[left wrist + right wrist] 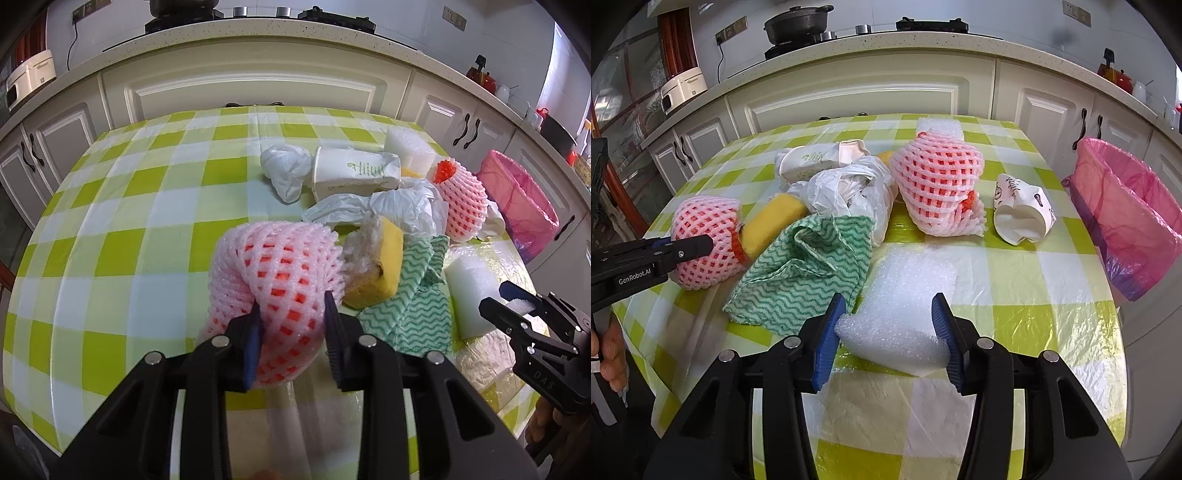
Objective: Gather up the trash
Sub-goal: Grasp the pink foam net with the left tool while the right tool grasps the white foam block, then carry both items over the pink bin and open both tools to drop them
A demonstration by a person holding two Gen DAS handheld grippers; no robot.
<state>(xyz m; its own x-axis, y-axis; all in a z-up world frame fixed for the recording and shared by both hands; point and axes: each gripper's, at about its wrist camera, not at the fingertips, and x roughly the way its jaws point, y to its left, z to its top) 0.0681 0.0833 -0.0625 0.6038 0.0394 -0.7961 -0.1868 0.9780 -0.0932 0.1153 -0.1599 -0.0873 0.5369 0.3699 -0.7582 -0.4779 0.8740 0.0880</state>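
**Both grippers on trash, table's near edge**

Your left gripper (291, 314) clamps the pink foam net (277, 273), left of the green cloth (809, 262). Your right gripper (888, 317) brackets the white foam sheet (905, 306) just right of the cloth; grip unclear. Open tablecloth (129, 229) lies farther left.

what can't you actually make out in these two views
- Inside of the pink-lined trash bin: the right wrist view shows only its liner walls and the frame edge cuts it off.
- Contents of the pink foam fruit net in the left hand-held gripper: mesh covers them.
- Print on the crushed white paper cup: too small.
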